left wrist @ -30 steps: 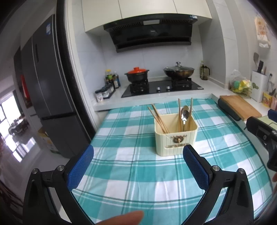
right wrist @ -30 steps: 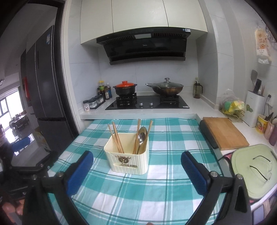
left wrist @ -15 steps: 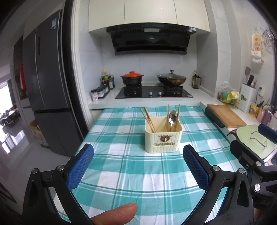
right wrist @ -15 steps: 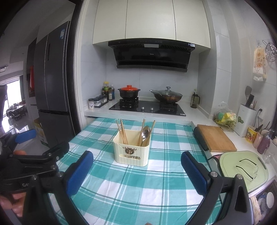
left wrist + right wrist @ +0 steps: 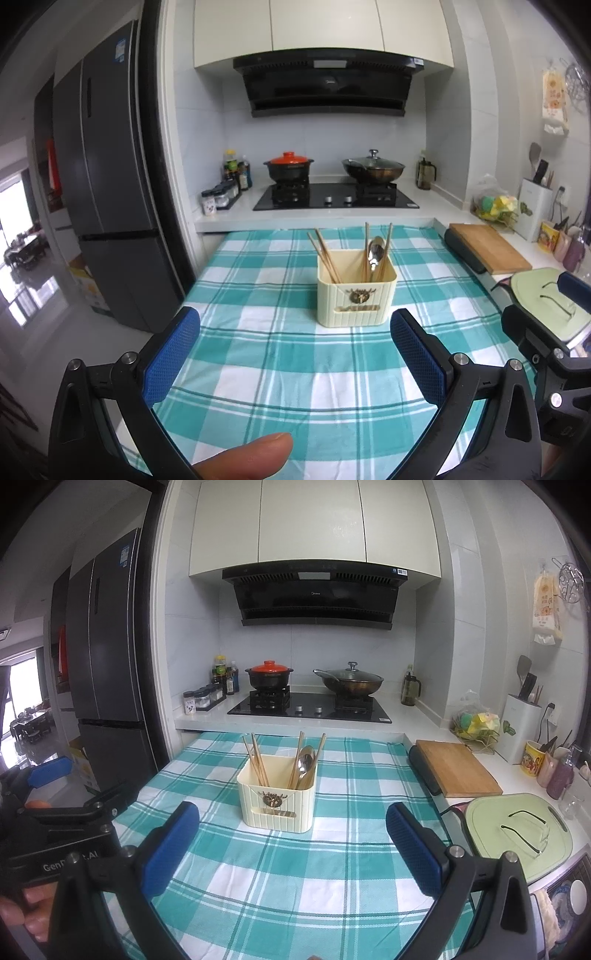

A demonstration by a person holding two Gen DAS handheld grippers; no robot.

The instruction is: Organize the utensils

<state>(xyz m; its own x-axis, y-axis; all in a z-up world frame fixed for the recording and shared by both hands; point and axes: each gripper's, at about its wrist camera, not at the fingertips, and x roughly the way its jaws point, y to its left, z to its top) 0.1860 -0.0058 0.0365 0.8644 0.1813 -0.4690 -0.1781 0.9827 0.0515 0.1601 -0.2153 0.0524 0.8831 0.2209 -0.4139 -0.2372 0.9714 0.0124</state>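
A cream utensil holder [image 5: 356, 295] stands upright on the teal checked tablecloth [image 5: 280, 354]; it also shows in the right wrist view [image 5: 277, 801]. Wooden chopsticks [image 5: 325, 254] lean in its left part, and a metal spoon [image 5: 376, 253] with more chopsticks stands in its right part. My left gripper [image 5: 291, 354] is open and empty, held above the cloth well short of the holder. My right gripper [image 5: 291, 838] is open and empty, also back from the holder. The left gripper shows at the left edge of the right wrist view [image 5: 51, 775].
A wooden cutting board [image 5: 456, 771] and a green lidded tray [image 5: 517, 830] lie to the right. Behind the table is a hob with an orange-lidded pot [image 5: 269, 674] and a wok [image 5: 349, 683]. A dark fridge [image 5: 107, 206] stands at the left.
Both grippers have pulled back and risen away from the holder, which looks smaller and farther. Both stay open and empty.
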